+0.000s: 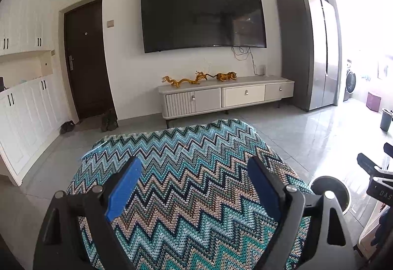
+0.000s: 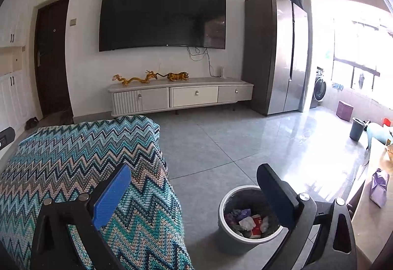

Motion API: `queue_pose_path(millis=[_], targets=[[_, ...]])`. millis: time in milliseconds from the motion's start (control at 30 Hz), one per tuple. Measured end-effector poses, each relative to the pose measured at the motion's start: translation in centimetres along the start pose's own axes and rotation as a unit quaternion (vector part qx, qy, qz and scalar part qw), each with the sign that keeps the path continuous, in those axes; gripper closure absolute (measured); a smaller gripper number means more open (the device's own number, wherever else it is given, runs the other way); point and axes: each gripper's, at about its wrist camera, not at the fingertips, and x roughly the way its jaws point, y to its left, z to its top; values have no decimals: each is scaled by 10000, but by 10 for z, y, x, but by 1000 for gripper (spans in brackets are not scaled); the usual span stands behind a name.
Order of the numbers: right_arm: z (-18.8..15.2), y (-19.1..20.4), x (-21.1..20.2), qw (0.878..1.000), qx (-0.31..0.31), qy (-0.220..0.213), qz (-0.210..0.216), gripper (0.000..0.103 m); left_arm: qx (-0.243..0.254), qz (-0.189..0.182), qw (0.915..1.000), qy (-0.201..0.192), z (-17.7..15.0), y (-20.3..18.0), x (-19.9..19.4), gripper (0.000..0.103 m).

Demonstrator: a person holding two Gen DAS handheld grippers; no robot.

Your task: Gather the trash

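A grey waste bin (image 2: 229, 225) stands on the tiled floor below my right gripper (image 2: 194, 181). Crumpled paper and wrappers (image 2: 248, 219) lie inside it, white, red and purple. The right gripper is open and holds nothing. My left gripper (image 1: 194, 171) hovers open over a zigzag knitted cover (image 1: 186, 186) and is also empty. The bin's rim (image 1: 329, 186) shows at the right of the left wrist view, beside the other gripper's black body (image 1: 378, 179). A purple crumpled piece (image 2: 379, 187) lies on a pale table (image 2: 371, 220) at the far right.
The zigzag cover (image 2: 81, 171) drapes a seat left of the bin. Ahead are a TV cabinet (image 2: 181, 95), a wall television (image 2: 162, 15) and a steel fridge (image 2: 277, 51). A second dark bin (image 2: 357, 128) and a purple box (image 2: 345, 110) stand near the bright window.
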Motion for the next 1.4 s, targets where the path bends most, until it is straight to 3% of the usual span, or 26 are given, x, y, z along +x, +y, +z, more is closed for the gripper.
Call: queue_pose_path(millis=[1400], targets=[[-8,-23,4,9993,302,41,-216,0,236,-151,9995,114,-7,-19,0,15]])
